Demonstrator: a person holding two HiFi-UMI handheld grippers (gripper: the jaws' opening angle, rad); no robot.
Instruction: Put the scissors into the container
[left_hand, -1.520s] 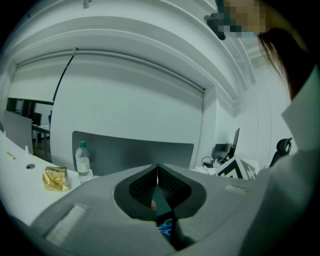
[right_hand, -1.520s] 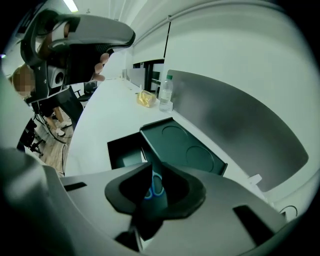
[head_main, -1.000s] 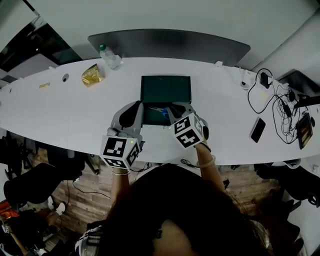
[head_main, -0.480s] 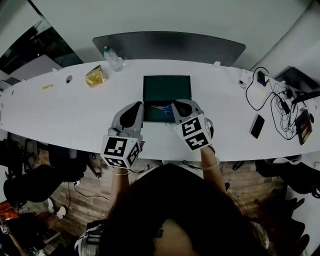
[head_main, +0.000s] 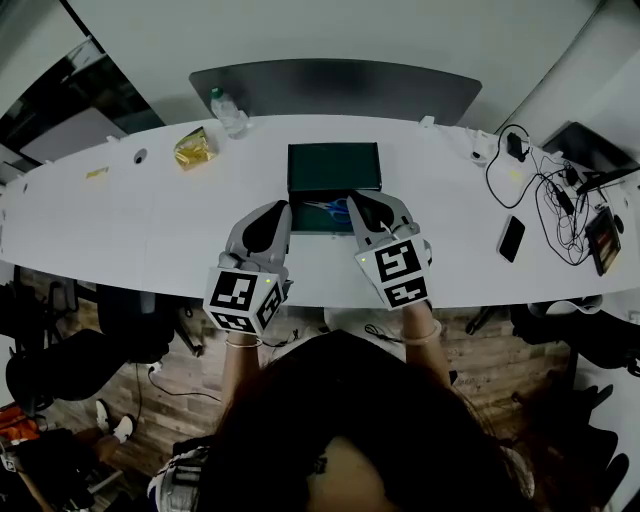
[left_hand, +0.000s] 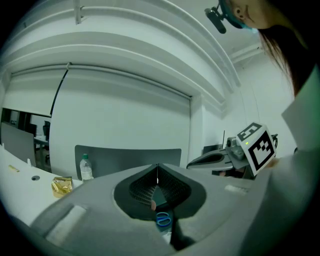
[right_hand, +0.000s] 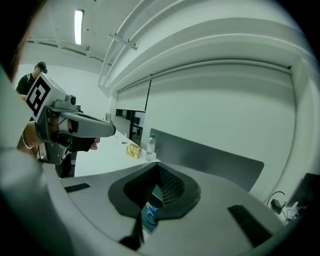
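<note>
compared with a second ago, the right gripper (head_main: 352, 200) is sitting farther back toward the person and a little further right, with its marker cube closer to the near edge of the white table (head_main: 150, 220). its jaws, partly apart then, are now pressing together with nothing between them. the left gripper (head_main: 281, 208) is keeping almost the same spot, and the dark green container (head_main: 334, 165) is staying where it was in the middle of the table.

the scissors (head_main: 333, 209) are lying on the darker near part of the container, which seems to be inside it, though the head view is too dim to be sure. they are resting between the tips of the two grippers and touching neither. in the left gripper view the scissors (left_hand: 163, 219) are showing as blue loops through the gap under the closed jaws, and in the right gripper view they (right_hand: 149, 216) are showing the same way.

both grippers are lying side by side and low over the table, pointing away from the person toward the container and each angling slightly inward. the left gripper's jaws are also meeting in a thin line, holding nothing. the wrists are hanging just past the table's near edge.
</note>
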